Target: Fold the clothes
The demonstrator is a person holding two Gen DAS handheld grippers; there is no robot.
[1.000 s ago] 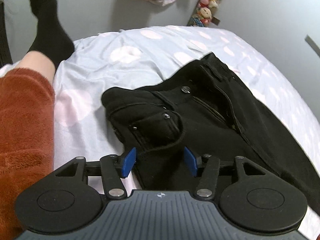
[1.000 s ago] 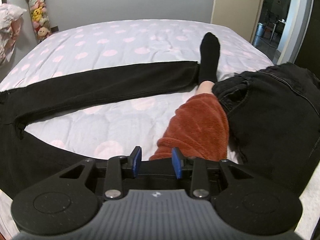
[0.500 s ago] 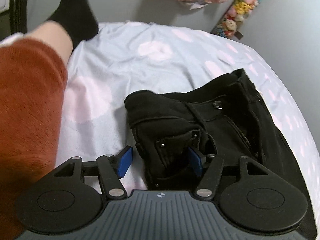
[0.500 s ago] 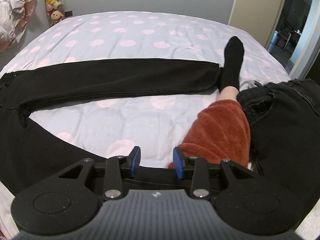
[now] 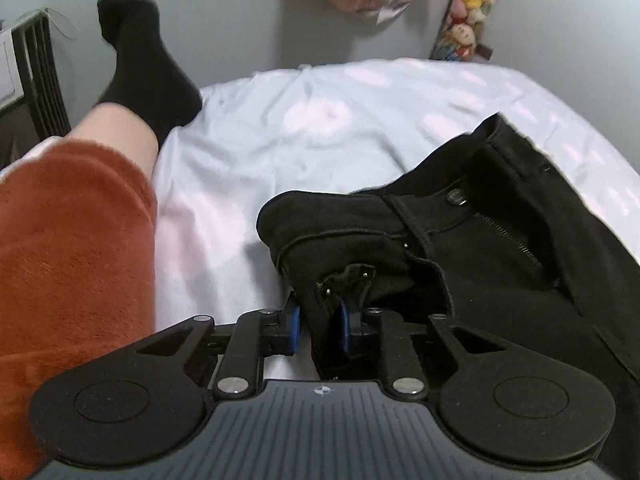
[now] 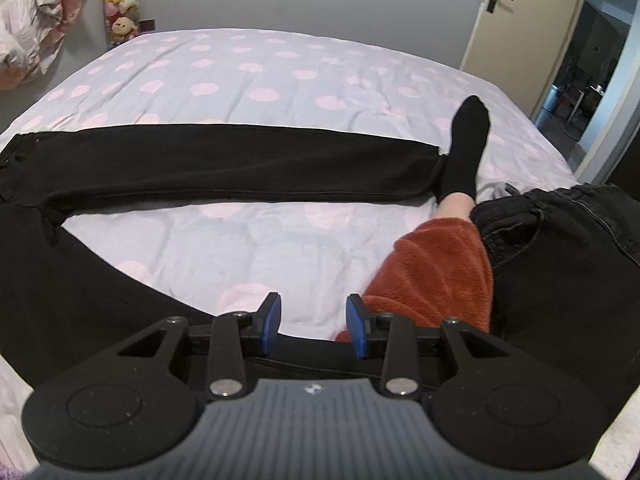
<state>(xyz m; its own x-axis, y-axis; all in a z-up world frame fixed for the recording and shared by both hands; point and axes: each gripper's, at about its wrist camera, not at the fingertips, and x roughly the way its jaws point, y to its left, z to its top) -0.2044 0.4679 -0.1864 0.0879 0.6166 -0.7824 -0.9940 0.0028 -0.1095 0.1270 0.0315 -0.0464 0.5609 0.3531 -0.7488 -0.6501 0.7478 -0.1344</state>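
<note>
Black jeans (image 5: 500,264) lie on the spotted bed sheet (image 5: 304,128). My left gripper (image 5: 319,326) is shut on the jeans at the waistband corner by the front pocket, and the cloth bunches up between the blue pads. In the right wrist view one jeans leg (image 6: 224,168) lies stretched across the bed, and the other runs under my right gripper (image 6: 313,322). That gripper is open and empty, low over the near leg. A second dark garment (image 6: 568,264) lies at the right.
A person's leg in a rust fleece trouser (image 6: 436,272) and black sock (image 6: 466,148) rests on the bed between the two garments; it also shows in the left wrist view (image 5: 72,248). Plush toys (image 6: 120,4) and a bundled duvet (image 6: 36,20) stand by the far wall. An open door (image 6: 524,28) is at the right.
My left gripper has closed on the jeans' waistband corner, which it only straddled before. The right gripper stayed open and shifted slightly over the near leg.
</note>
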